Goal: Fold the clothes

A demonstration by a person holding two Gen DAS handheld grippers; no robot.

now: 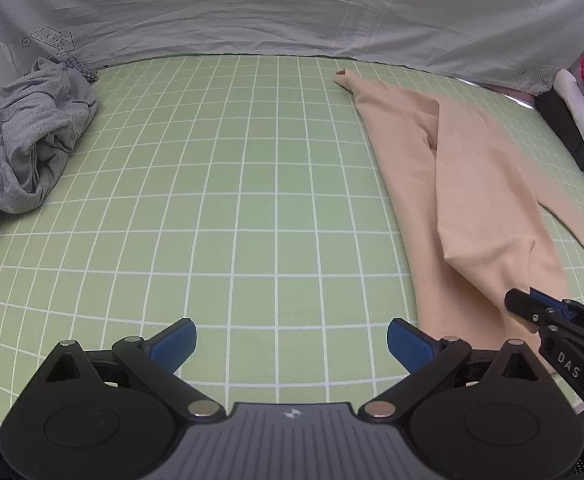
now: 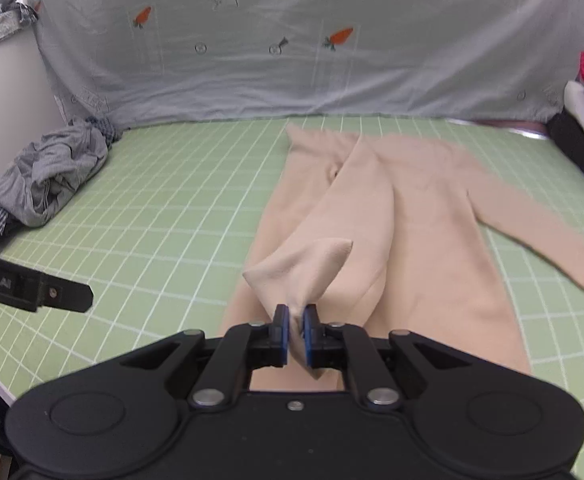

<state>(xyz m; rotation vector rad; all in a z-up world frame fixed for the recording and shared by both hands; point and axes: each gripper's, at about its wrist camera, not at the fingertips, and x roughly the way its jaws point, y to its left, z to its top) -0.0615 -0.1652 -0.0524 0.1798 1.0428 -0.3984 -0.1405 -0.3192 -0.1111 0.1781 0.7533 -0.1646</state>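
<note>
A beige long-sleeved garment lies lengthwise on the green grid mat, one sleeve stretched out to the right. My right gripper is shut on a bunched corner of the beige fabric, which rises from the garment's near end into the blue pads. In the left wrist view the same beige garment covers the right part of the mat, and the right gripper comes in from the right edge with the cloth. My left gripper hovers open over bare mat, left of the garment, holding nothing.
A crumpled grey garment with checked cloth under it sits at the mat's left edge. Folded black, white and red clothes are stacked at the right. A pale carrot-print sheet hangs behind the mat.
</note>
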